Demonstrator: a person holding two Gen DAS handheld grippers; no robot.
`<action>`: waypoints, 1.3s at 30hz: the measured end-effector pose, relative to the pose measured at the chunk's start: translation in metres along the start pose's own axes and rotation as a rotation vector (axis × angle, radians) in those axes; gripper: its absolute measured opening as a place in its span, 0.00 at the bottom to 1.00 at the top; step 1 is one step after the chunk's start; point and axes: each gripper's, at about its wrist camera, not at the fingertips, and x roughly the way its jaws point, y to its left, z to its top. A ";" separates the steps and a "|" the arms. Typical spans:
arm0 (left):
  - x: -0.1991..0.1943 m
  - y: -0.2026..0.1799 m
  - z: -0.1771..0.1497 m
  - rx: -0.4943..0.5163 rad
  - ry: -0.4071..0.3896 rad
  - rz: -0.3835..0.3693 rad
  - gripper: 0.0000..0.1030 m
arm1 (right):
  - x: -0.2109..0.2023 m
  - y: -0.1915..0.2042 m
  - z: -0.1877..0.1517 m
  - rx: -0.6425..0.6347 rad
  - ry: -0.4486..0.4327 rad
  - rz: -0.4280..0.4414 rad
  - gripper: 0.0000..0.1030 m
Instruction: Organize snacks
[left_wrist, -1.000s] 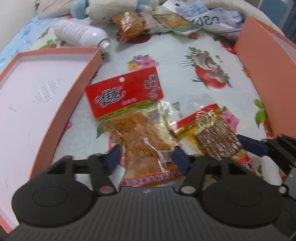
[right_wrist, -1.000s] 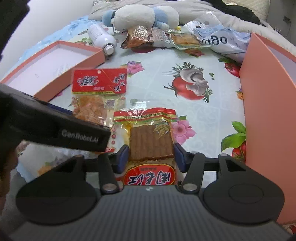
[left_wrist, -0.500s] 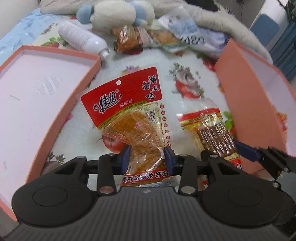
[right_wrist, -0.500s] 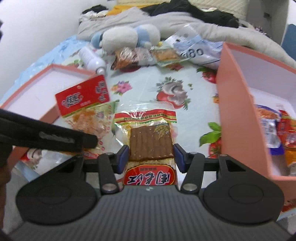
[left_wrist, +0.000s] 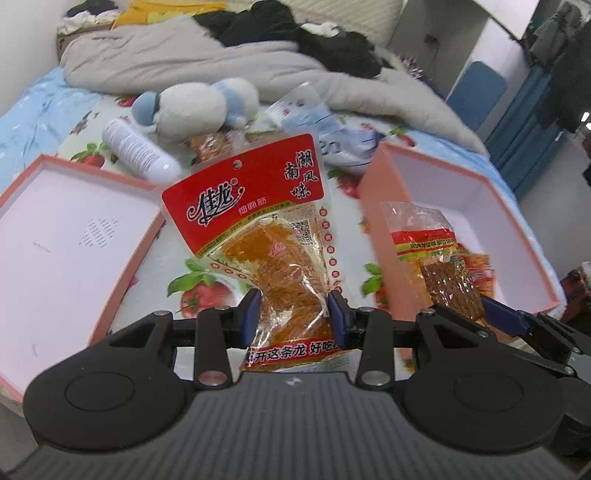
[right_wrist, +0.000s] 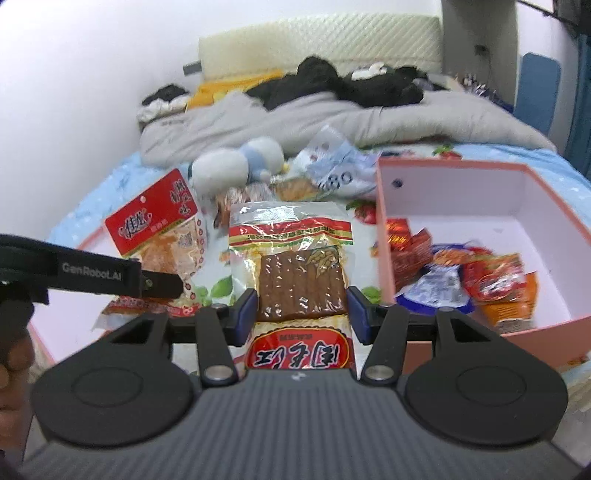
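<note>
As the left wrist view shows, the left gripper (left_wrist: 293, 314) clamps the red-topped snack bag (left_wrist: 266, 236), raised above the tablecloth (left_wrist: 166, 273). In the right wrist view, the right gripper (right_wrist: 302, 312) pinches the brown snack pack (right_wrist: 295, 273); pink box (right_wrist: 480, 177) at 2 o'clock.

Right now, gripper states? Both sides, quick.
Left gripper: closed on the red-topped clear packet of orange spicy strips, lifted.
Right gripper: closed on the clear packet with a dark brown ridged slab, lifted.
</note>
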 end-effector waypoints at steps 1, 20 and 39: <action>-0.005 -0.004 -0.001 0.003 -0.006 -0.008 0.43 | -0.005 -0.001 0.001 0.003 -0.009 -0.002 0.53; -0.038 -0.089 -0.012 0.130 -0.034 -0.167 0.43 | -0.072 -0.054 -0.004 0.104 -0.081 -0.118 0.53; 0.068 -0.162 0.052 0.201 0.068 -0.228 0.43 | -0.015 -0.144 0.026 0.218 -0.039 -0.198 0.53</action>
